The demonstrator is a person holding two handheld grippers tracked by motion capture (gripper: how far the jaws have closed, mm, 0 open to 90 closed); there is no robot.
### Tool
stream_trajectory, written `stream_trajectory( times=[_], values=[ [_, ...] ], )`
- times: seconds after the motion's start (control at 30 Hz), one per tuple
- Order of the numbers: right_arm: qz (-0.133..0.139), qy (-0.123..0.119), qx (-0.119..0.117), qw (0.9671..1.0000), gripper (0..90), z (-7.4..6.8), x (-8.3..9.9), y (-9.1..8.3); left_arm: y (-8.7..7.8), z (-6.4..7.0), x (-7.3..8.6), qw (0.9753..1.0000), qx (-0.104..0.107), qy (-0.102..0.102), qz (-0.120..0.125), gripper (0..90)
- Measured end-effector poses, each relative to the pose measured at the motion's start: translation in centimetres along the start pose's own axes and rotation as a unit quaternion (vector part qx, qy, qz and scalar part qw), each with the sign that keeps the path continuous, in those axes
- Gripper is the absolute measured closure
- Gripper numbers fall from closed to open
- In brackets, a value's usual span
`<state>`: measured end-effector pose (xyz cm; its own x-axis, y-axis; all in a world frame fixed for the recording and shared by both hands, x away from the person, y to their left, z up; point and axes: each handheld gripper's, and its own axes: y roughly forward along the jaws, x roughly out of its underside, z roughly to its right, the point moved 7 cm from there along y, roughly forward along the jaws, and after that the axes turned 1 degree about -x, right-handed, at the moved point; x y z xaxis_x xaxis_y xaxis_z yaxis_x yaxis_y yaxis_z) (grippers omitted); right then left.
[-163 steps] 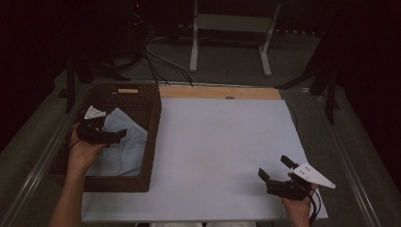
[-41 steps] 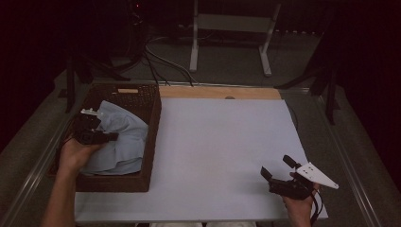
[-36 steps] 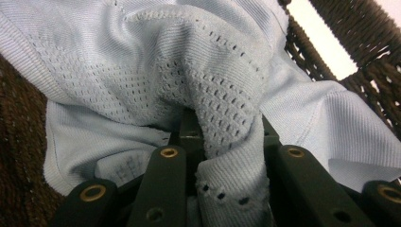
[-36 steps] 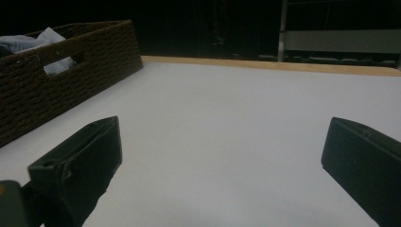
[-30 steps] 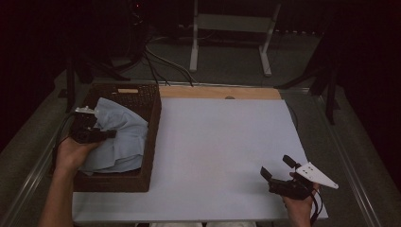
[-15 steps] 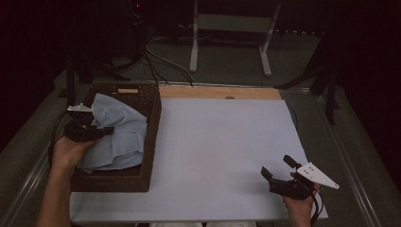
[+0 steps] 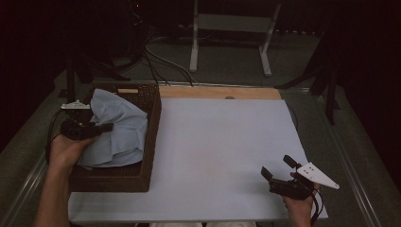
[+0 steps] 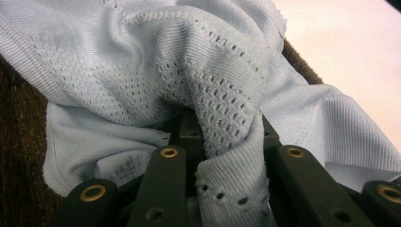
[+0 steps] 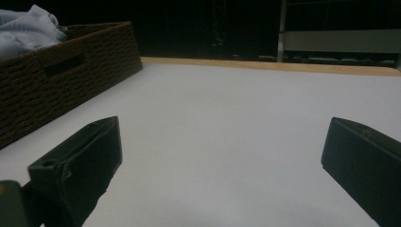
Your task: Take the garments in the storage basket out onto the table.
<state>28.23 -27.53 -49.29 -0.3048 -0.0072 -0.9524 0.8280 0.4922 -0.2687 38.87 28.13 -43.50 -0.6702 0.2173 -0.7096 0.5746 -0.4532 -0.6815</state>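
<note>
White surface lies bare ahead of the open right gripper, while the left gripper fingers pinch a pale blue knitted cloth inside the brown woven basket, whose rim may snag it.

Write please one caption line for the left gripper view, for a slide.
Left gripper shut on a fold of light blue knit cloth over the brown wicker basket.

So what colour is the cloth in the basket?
Pale blue cloth, with little holes knitted in; the left gripper view shows it best.
</note>
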Motion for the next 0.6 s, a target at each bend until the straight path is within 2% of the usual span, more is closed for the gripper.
stream_trajectory(
  times=[0.6],
  values=[
    [0.001, 0.004, -0.002, 1.0000, 0.0, 0.02, -0.01, 0.01, -0.94, 0.34, -0.87, 0.9995, 0.018, 0.003, 0.024, 75.7]
  ],
)
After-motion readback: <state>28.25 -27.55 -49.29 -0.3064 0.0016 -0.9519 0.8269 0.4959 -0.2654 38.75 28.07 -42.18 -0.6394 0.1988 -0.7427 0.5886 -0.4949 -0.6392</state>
